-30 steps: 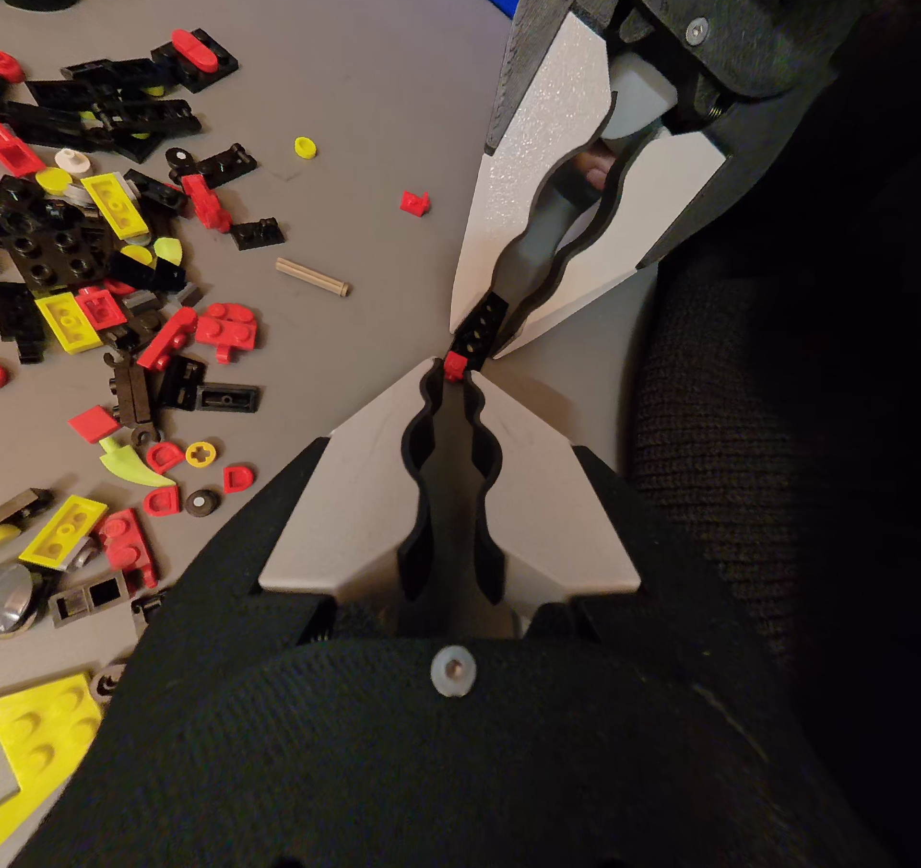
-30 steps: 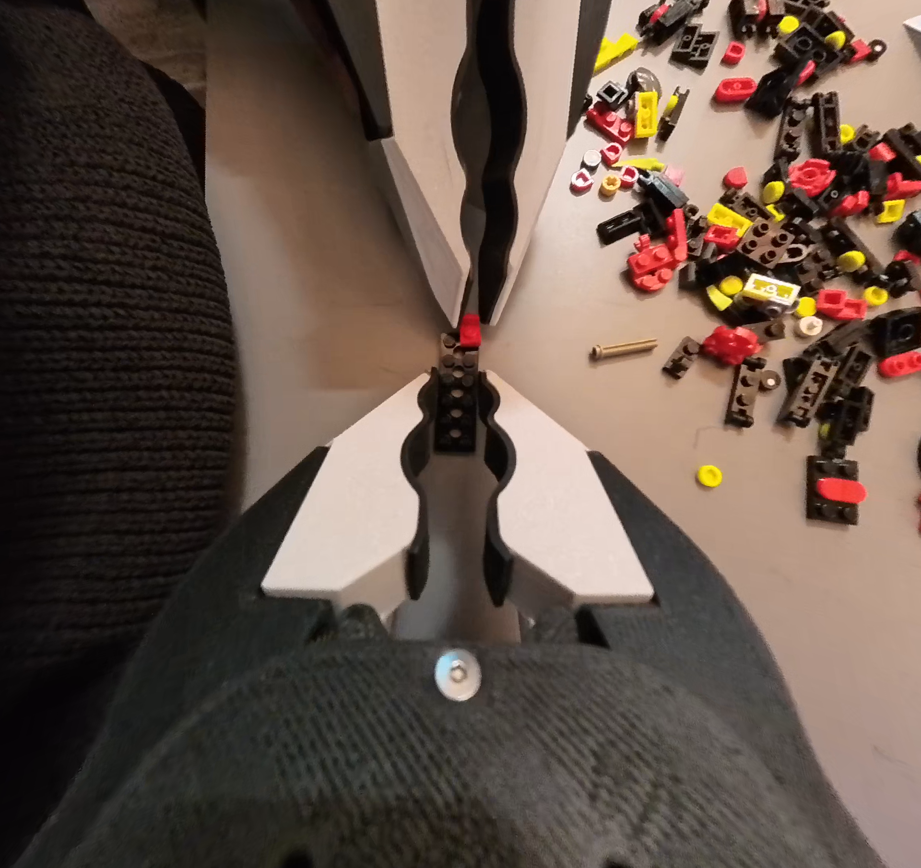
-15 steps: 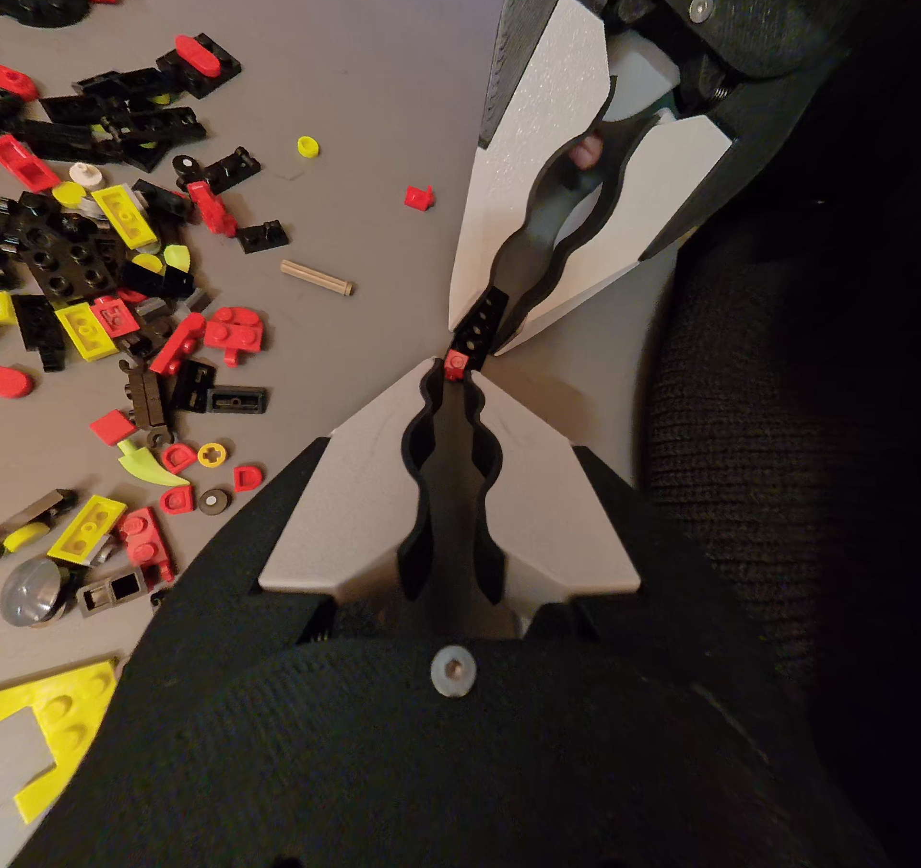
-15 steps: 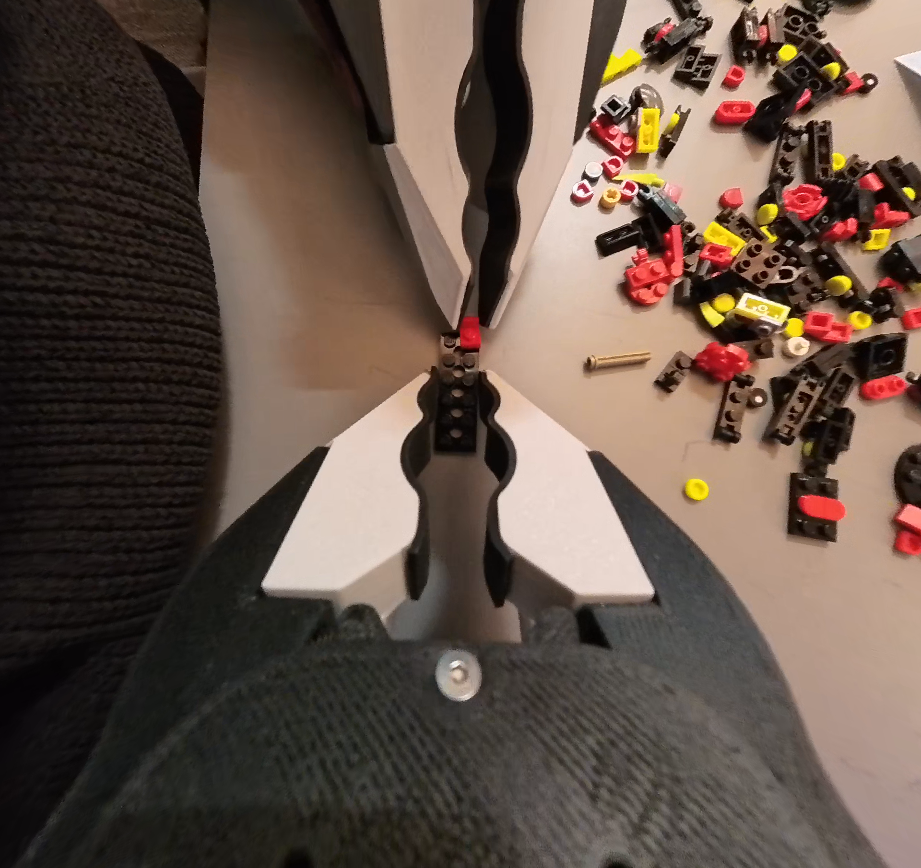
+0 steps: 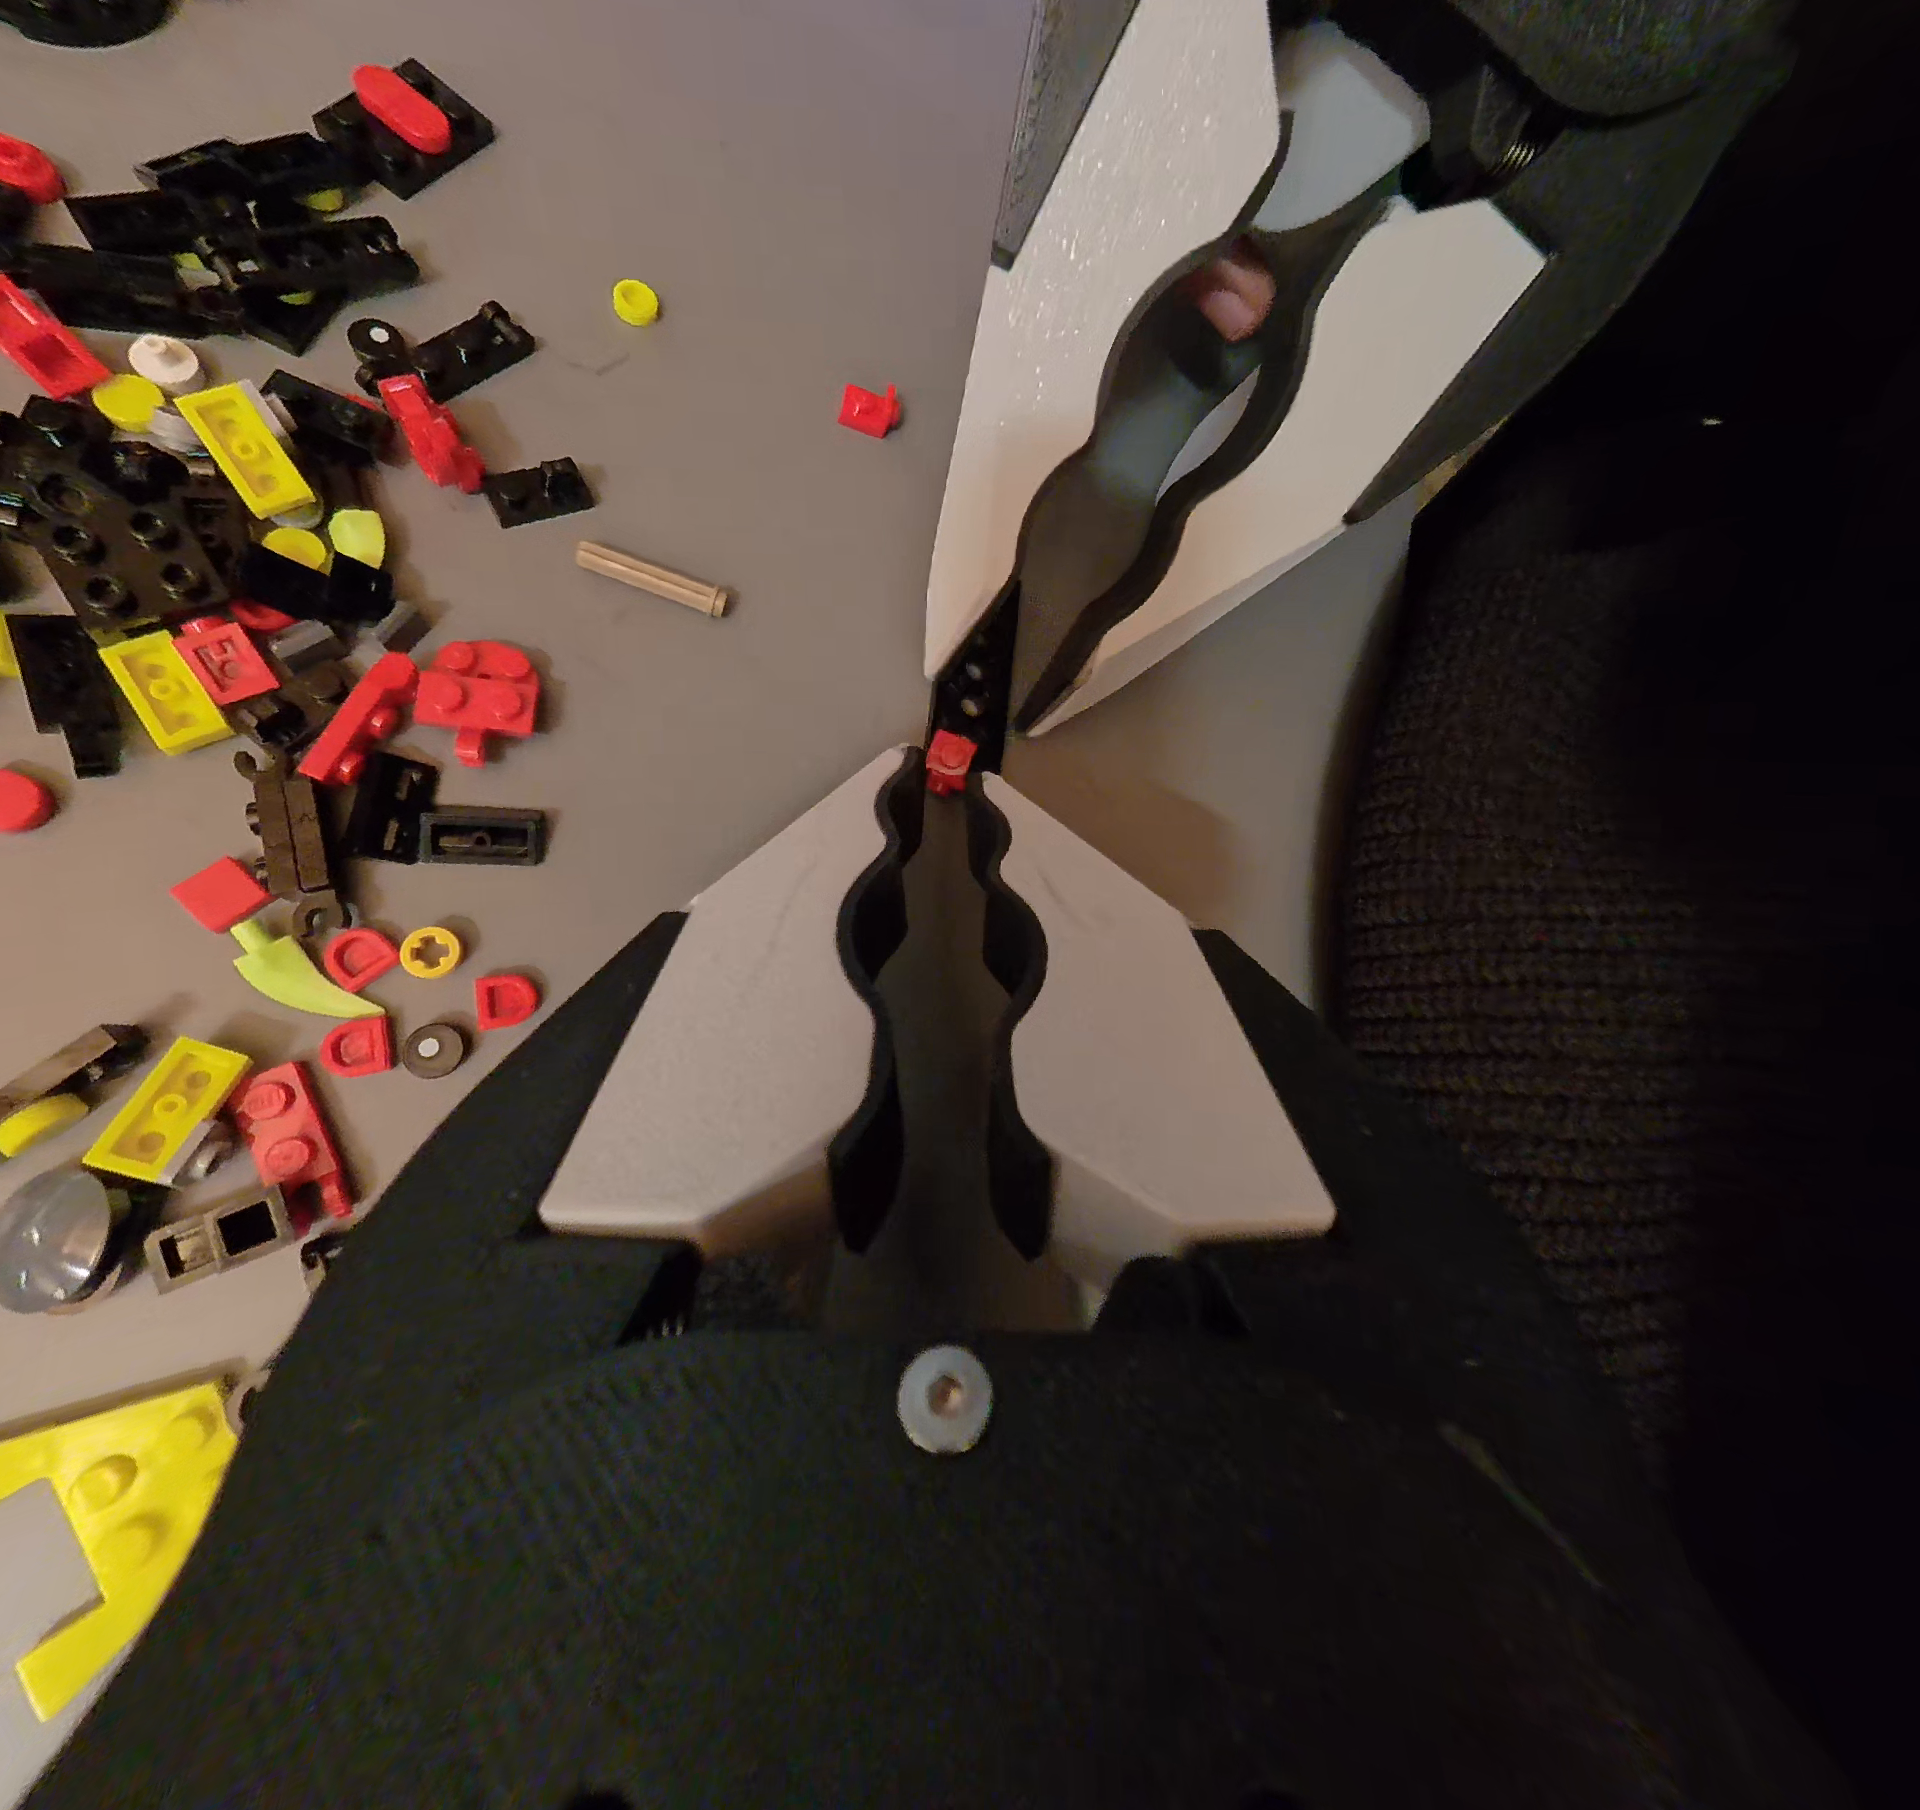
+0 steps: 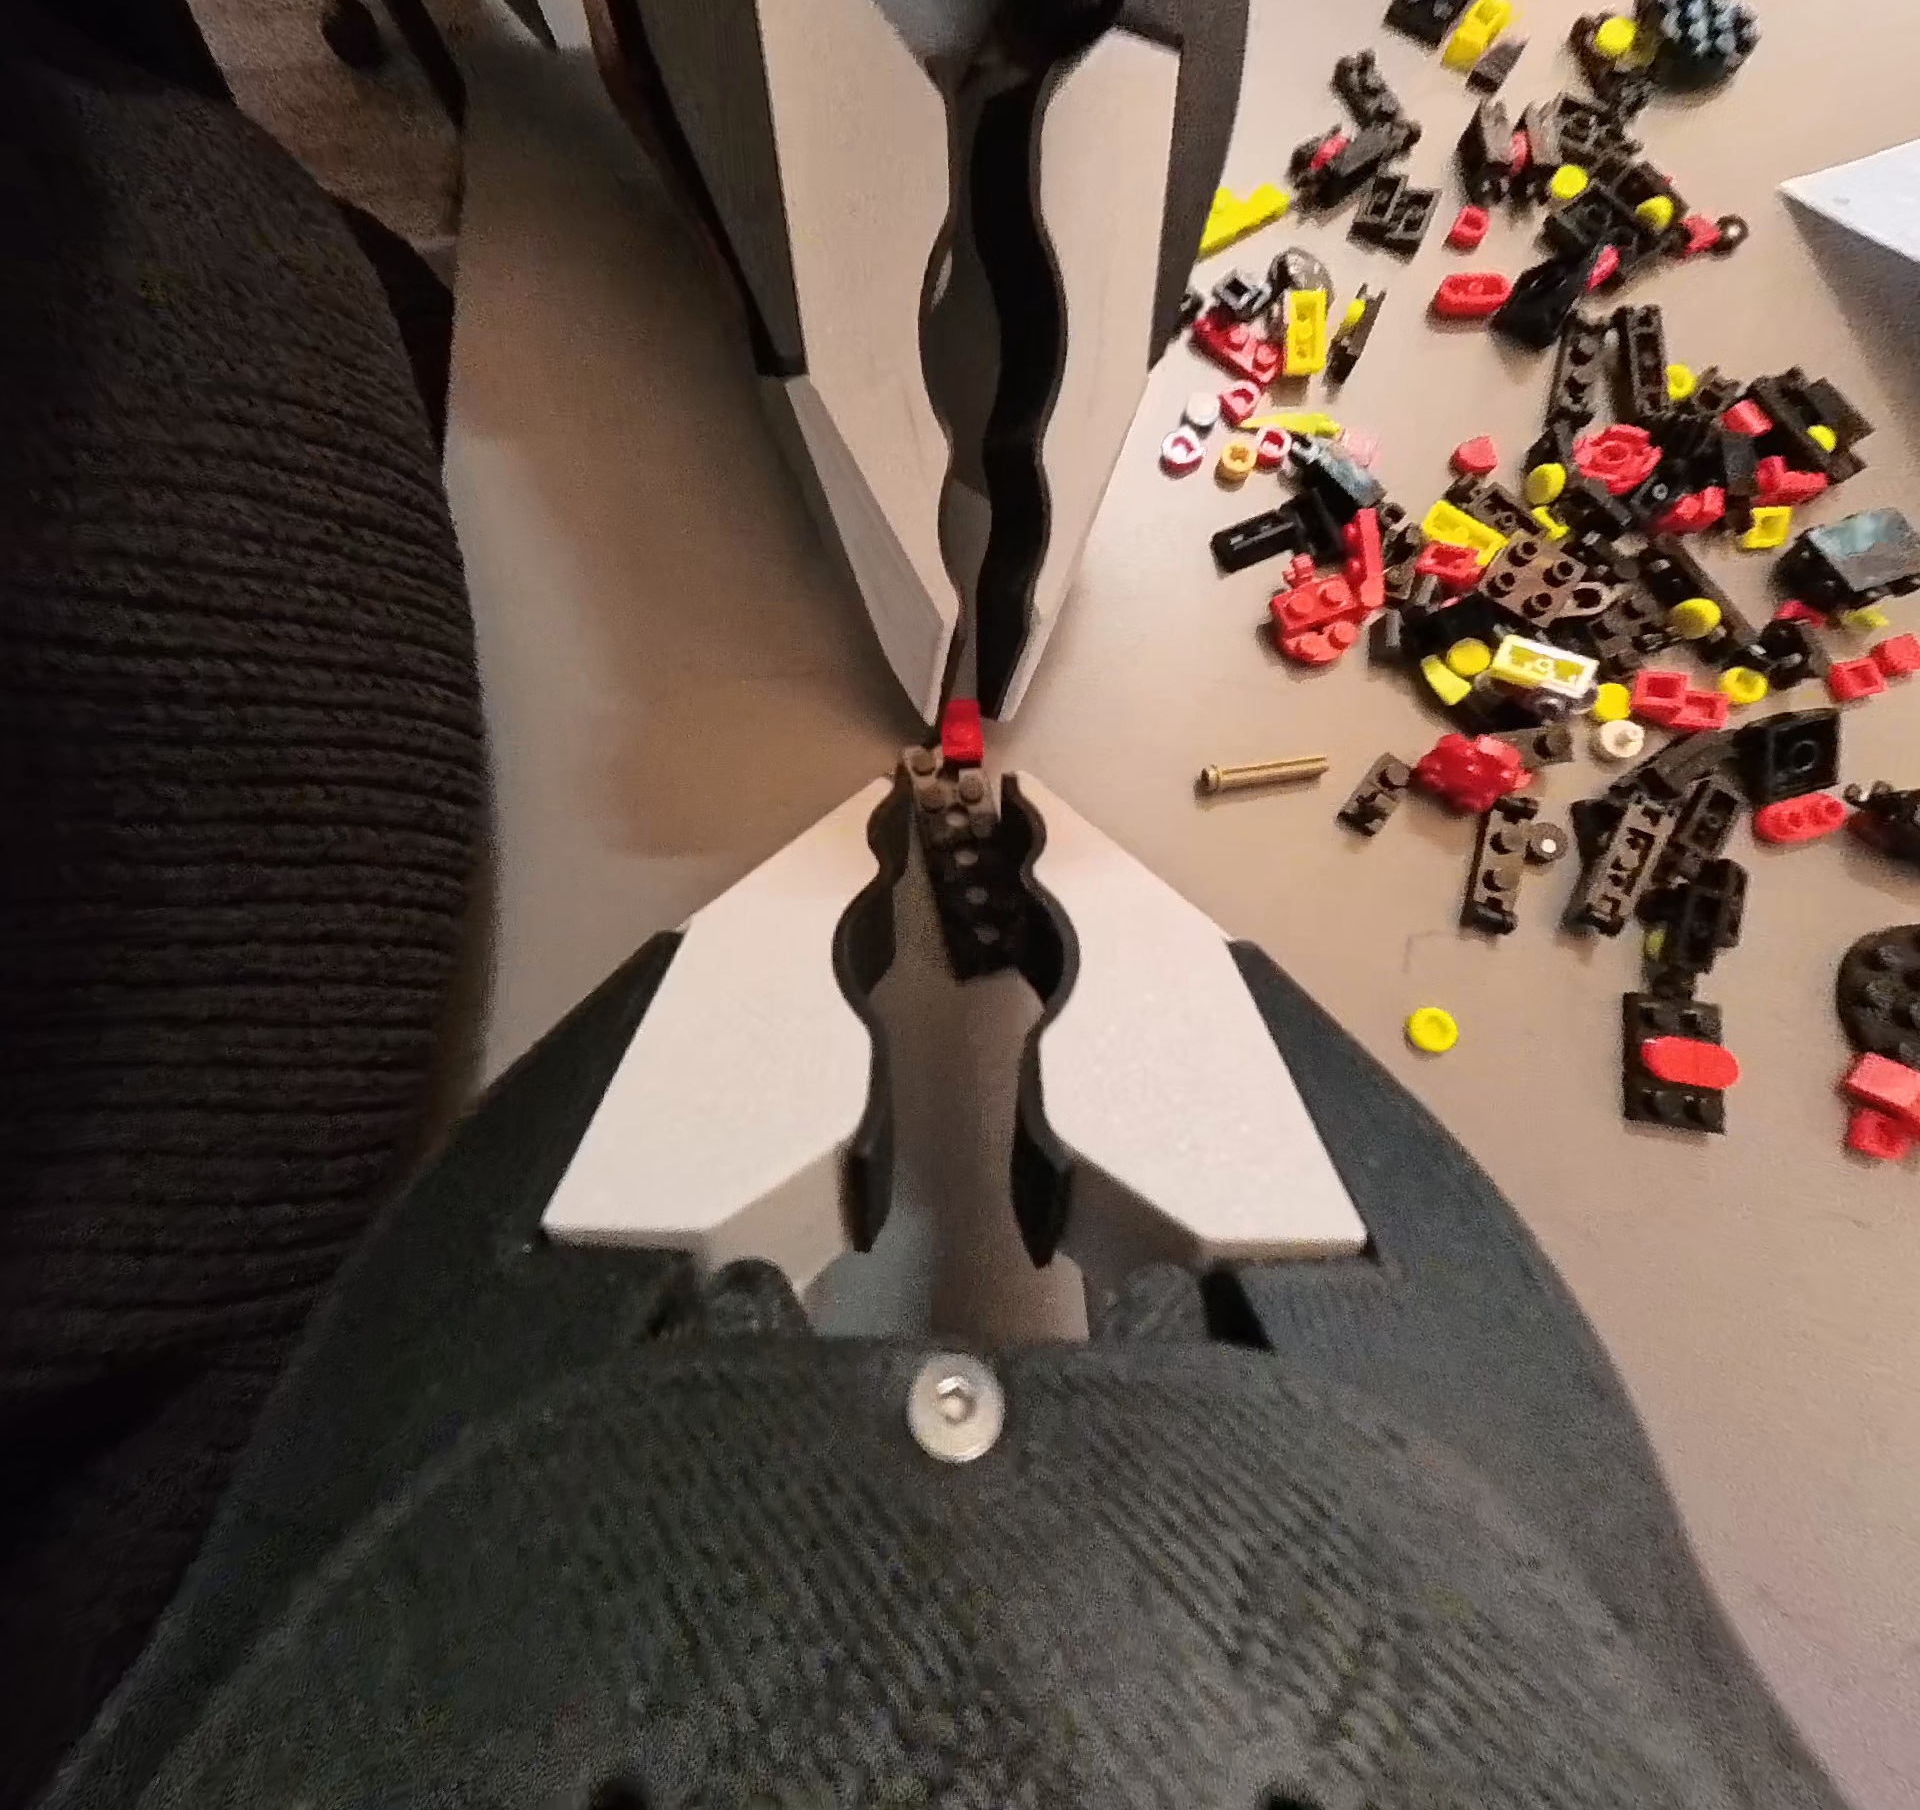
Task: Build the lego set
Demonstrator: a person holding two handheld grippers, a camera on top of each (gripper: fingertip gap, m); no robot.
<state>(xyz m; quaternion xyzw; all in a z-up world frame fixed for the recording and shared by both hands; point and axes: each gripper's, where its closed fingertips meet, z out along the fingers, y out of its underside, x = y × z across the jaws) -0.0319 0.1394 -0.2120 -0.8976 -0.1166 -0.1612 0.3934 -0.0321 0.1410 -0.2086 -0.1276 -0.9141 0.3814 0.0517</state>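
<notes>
My left gripper [image 5: 948, 775] is shut on a small red lego piece [image 5: 950, 759] at its fingertips. My right gripper [image 6: 958, 792] is shut on a black studded lego plate [image 6: 966, 867], which now sits tilted between its fingers. The two grippers meet tip to tip above the table. The red piece [image 6: 962, 730] touches the far end of the black plate [image 5: 975, 688]. In the left wrist view the right gripper [image 5: 977, 695] comes in from the upper right. In the right wrist view the left gripper [image 6: 975, 711] comes down from the top.
A pile of loose red, black and yellow lego pieces [image 5: 208, 555] lies on the grey table, left of the grippers; it also shows in the right wrist view [image 6: 1579, 555]. A tan axle pin [image 5: 652, 578] and a lone red clip [image 5: 869, 407] lie nearer. A dark knitted sleeve [image 6: 208, 721] borders the grippers. Left and right tips are no more than a few centimetres apart. The tan axle pin [image 5: 652, 578] lies around 5 cm away from my right fingertips. It is also in sight in the right wrist view [image 6: 1272, 766].
Both grippers stay tip to tip with the red piece against the plate. The black plate has tilted in my right gripper. The views have shifted slightly relative to the table.
</notes>
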